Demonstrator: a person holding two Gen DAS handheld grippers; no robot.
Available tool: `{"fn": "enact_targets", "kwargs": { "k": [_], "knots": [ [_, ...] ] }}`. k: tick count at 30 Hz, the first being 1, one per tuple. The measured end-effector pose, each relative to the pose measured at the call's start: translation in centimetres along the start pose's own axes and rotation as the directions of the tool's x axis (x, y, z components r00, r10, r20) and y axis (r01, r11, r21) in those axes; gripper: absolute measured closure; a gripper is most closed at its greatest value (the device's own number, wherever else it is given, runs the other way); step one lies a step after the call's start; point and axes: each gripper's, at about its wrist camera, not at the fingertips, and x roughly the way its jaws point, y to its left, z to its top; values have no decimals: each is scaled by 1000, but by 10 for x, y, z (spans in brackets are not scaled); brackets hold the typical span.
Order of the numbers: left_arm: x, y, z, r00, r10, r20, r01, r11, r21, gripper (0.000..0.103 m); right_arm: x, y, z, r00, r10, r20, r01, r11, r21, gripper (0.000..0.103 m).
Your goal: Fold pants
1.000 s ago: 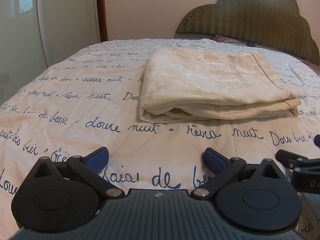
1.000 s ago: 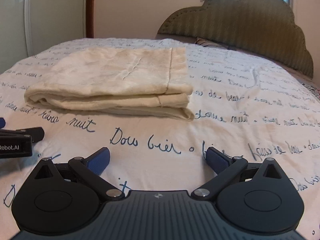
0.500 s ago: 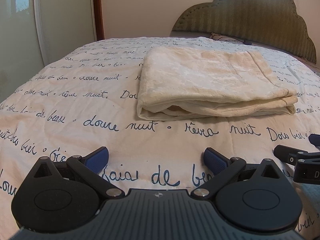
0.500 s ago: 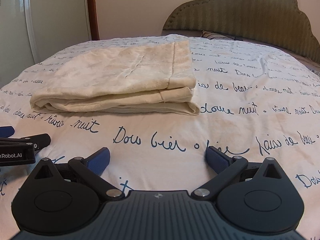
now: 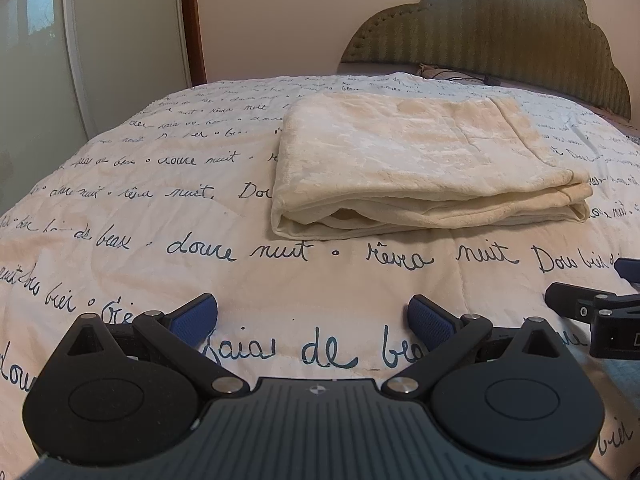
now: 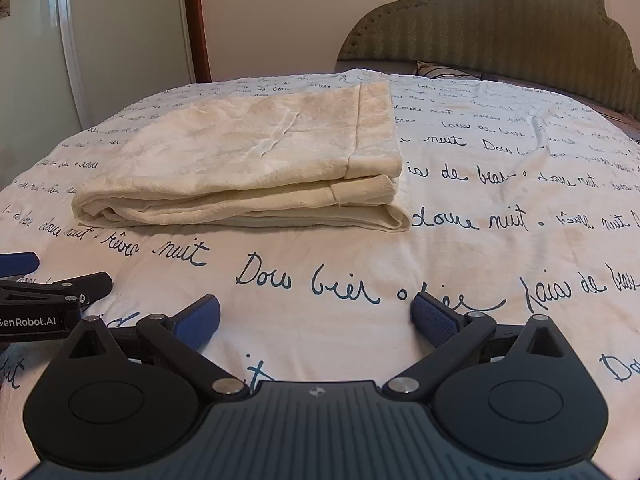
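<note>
On the bed, short of the headboard, the pants lay folded; both the left gripper and right gripper hung nearer, fingers spread, empty. Folding looked finished; next, probably only tidying.

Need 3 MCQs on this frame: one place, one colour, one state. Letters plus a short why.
1. The folded pants lie:
A. on the bedspread
B. on the floor
C. over the headboard

2. The gripper fingertips are:
A. red
B. blue
C. white

3. The left gripper and right gripper are:
A. both shut on cloth
B. one open, one shut
C. both open, holding nothing

Key: 1 A, the pants rest flat on script-printed bedding. 2 B, blue pads show in both views. 3 C, wide gaps with only bedding between.
</note>
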Motion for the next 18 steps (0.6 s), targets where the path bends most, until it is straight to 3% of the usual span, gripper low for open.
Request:
{"fn": "enact_targets", "kwargs": {
  "k": [18],
  "knots": [
    [-1, -2, 0, 1000, 4, 1, -4, 1000, 1, 0, -1, -1, 0, 1000, 3, 3, -3, 1000, 7, 0]
  ]
}}
